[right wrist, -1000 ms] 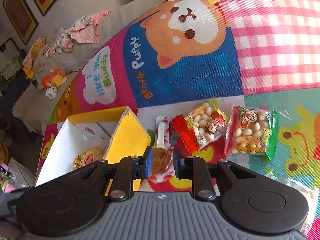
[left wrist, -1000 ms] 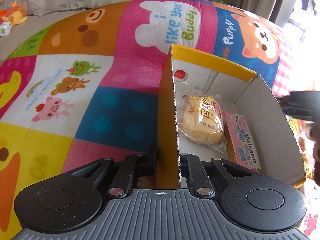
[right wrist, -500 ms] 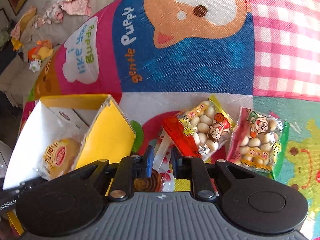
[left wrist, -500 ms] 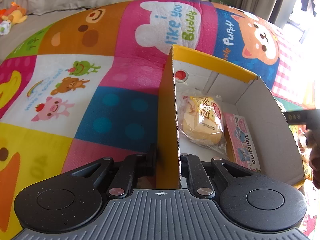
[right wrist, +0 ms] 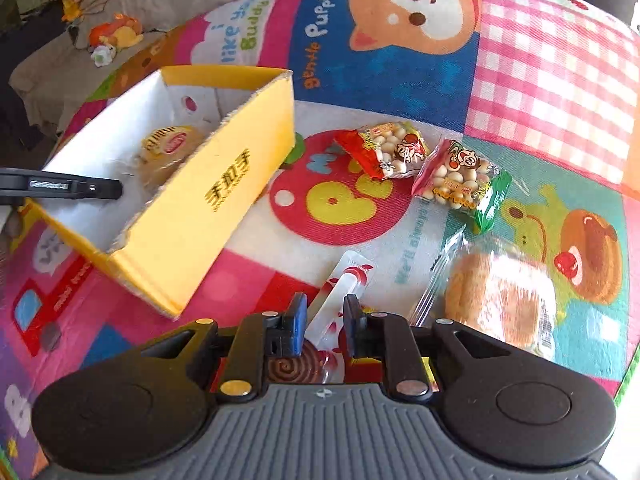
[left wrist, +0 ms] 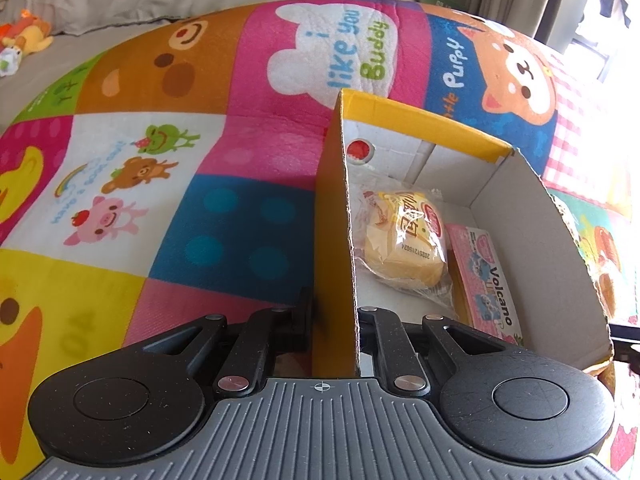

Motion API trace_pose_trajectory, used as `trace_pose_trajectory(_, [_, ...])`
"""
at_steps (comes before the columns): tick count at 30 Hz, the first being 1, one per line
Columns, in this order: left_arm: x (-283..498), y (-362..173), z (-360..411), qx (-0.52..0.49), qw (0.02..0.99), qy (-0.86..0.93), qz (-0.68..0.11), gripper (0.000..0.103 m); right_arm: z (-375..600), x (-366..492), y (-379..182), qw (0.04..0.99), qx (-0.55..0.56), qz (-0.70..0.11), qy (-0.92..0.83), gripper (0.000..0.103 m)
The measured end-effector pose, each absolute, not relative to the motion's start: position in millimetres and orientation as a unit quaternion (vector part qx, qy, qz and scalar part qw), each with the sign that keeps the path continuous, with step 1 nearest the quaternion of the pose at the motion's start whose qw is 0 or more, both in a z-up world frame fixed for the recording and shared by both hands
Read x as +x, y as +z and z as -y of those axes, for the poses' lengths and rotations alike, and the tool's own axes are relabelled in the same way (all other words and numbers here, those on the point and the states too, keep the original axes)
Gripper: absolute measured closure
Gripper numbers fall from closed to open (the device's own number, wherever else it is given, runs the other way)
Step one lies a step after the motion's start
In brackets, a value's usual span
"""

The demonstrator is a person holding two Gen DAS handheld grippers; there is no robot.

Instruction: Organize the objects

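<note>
Cardboard wall of the yellow box [left wrist: 334, 264] sits pinched between the closed jaws of the left hand-held gripper [left wrist: 334, 320]. Inside the box lie a wrapped bun [left wrist: 404, 236] and a pink Volcano packet [left wrist: 486, 276]. The right hand-held gripper [right wrist: 323, 320] is clamped on a swirl lollipop [right wrist: 340, 292], just beside the box, above the play mat [right wrist: 552, 80]. Two snack bags [right wrist: 460, 176] and a wrapped bread [right wrist: 500, 296] lie on the mat nearby.

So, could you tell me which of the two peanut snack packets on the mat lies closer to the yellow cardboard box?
The red-edged peanut packet; the green-edged peanut packet lies farther from the yellow cardboard box, beyond it.
</note>
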State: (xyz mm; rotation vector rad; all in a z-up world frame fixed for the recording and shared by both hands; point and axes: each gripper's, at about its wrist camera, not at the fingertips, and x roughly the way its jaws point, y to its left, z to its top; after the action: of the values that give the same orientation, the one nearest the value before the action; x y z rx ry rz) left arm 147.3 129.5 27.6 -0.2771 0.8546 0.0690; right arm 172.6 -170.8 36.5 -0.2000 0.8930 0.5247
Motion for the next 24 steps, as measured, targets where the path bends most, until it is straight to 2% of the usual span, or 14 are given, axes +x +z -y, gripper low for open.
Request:
trace_pose_trajectory(3, [145.7, 27.4, -128.3, -0.135, 0.9, 0.031, -0.413, 0.09, 193.2, 149.6, 52.7, 0.885, -0.057, -0.397, 0.237, 0.064])
trace_pose_trajectory(5, [145.3, 27.5, -127.2, -0.135, 0.901, 0.031, -0.412, 0.09, 220.4, 137.0, 63.5, 0.905, -0.021, -0.371, 0.205, 0.047])
trace_pose_trajectory(11, [146.1, 26.9, -125.8, -0.134, 0.901, 0.034, -0.411, 0.09, 290.2, 122.2, 58.7, 0.915, 0.078, -0.375, 0.128, 0.044])
trace_pose_trajectory(19, [146.2, 27.0, -125.7, -0.134, 0.901, 0.034, -0.411, 0.09, 295.1, 147.4, 27.1, 0.899, 0.142, -0.396, 0.117, 0.04])
trace_pose_trajectory(21, [146.2, 26.7, -125.5, -0.133, 0.901, 0.034, -0.411, 0.09, 289.4, 163.0, 21.1, 0.894, 0.163, -0.4, 0.118, 0.035])
trace_pose_trajectory(22, [146.2, 26.7, -125.5, -0.133, 0.901, 0.034, -0.411, 0.09, 284.7, 168.7, 22.6, 0.901, 0.162, -0.383, 0.119, 0.029])
trace_pose_trajectory(24, [146.1, 26.5, -125.9, -0.134, 0.901, 0.033, -0.411, 0.09, 273.8, 184.0, 24.2, 0.901, 0.16, -0.382, 0.129, 0.029])
